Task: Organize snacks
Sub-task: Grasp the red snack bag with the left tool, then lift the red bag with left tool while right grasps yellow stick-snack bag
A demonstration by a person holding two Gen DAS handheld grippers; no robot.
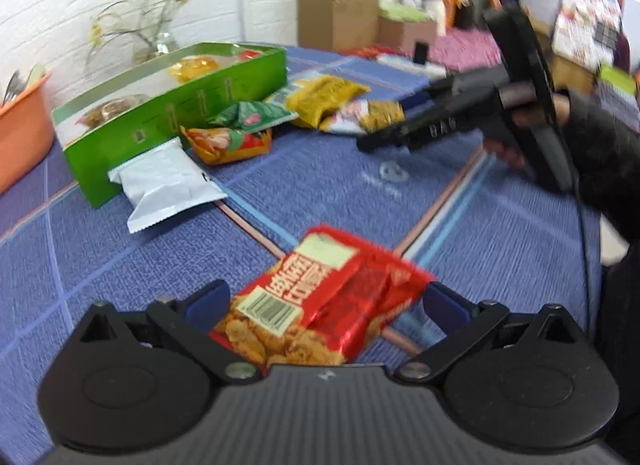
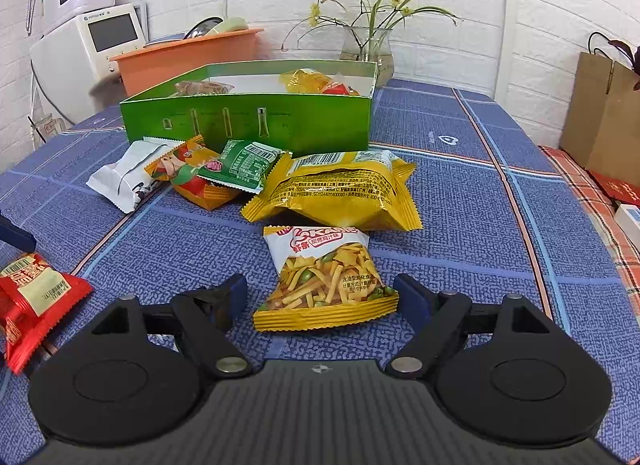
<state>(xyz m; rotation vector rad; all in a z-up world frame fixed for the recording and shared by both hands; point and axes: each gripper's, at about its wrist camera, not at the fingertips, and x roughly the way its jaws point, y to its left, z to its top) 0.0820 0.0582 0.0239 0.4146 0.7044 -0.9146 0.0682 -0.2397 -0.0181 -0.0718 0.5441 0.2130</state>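
Observation:
My left gripper (image 1: 326,299) is open, its jaws on either side of a red snack packet (image 1: 320,297) lying on the blue cloth; the packet also shows in the right wrist view (image 2: 32,305). My right gripper (image 2: 320,297) is open around a small white-and-yellow snack bag (image 2: 324,277). A green box (image 2: 248,113) with a few snacks inside stands behind. In front of it lie a white packet (image 2: 120,177), an orange packet (image 2: 192,177), a green packet (image 2: 240,165) and a big yellow bag (image 2: 340,193). The right gripper also shows in the left wrist view (image 1: 372,141).
An orange tub (image 2: 188,57) and a glass vase with flowers (image 2: 368,45) stand behind the box. A white appliance (image 2: 88,41) is at the far left. A brown paper bag (image 2: 600,117) stands off the table's right edge.

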